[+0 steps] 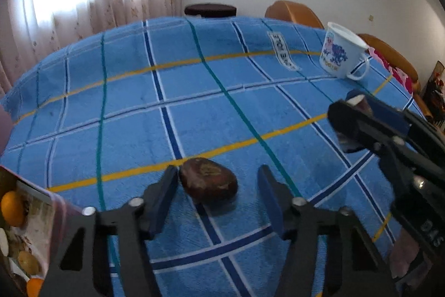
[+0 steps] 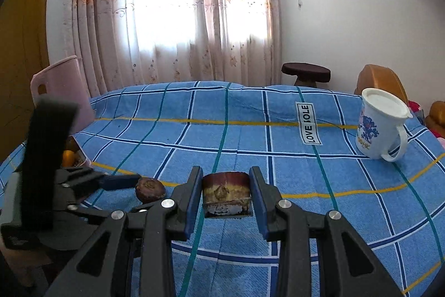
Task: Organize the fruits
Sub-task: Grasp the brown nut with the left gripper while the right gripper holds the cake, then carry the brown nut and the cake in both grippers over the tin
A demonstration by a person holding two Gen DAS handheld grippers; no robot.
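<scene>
A dark brown rounded fruit [image 1: 208, 183] lies on the blue checked cloth [image 1: 194, 102], between the fingers of my left gripper [image 1: 217, 171]. The left pad touches it and the right pad stands a little off it, so the jaws are open. In the right wrist view the same fruit [image 2: 150, 189] sits at the tip of one left finger [image 2: 119, 181]. My right gripper [image 2: 225, 174] is shut on a stubby brown fruit piece [image 2: 226, 194] and holds it just above the cloth. That gripper [image 1: 353, 107] also shows at the right of the left wrist view.
A box with oranges and other fruit [image 1: 25, 230] stands at the near left edge. A white printed mug [image 2: 381, 124] stands at the far right. A pink chair [image 2: 64, 91], a dark stool [image 2: 306, 73] and orange chairs [image 1: 292, 13] ring the table.
</scene>
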